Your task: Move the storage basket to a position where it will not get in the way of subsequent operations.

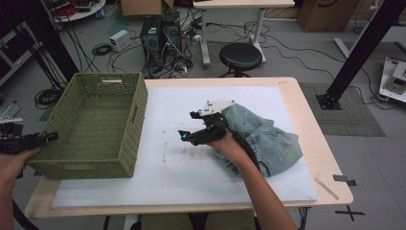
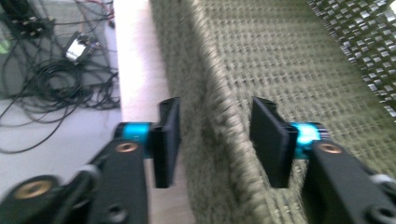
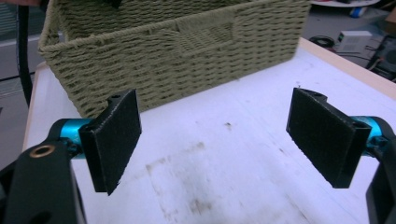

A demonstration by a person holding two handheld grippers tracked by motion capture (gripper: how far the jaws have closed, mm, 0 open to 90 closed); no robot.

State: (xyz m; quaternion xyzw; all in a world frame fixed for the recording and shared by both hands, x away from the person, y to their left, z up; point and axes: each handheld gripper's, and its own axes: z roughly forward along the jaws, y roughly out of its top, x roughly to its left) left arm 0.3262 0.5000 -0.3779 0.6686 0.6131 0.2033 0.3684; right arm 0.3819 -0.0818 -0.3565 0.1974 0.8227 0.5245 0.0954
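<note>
A green woven basket (image 1: pixel 95 120) stands on the left of the white board (image 1: pixel 182 187). My left gripper (image 1: pixel 51 137) is at the basket's near left corner. In the left gripper view its jaws (image 2: pixel 215 140) straddle the basket wall (image 2: pixel 219 107), one pad outside and one inside, and small gaps show beside the rim. A crumpled pair of blue jeans (image 1: pixel 270 136) lies on the right of the board. My right gripper (image 1: pixel 188 125) hovers just left of the jeans, open and empty. Its jaws (image 3: pixel 215 135) point across the stained board (image 3: pixel 233 163) toward the basket (image 3: pixel 177 51).
A thin wooden stick (image 1: pixel 326 188) lies at the table's front right corner. Behind the table are a black stool (image 1: pixel 240 56), a computer tower (image 1: pixel 152 40) and loose cables on the floor. A black frame post (image 1: pixel 356 52) rises at the right.
</note>
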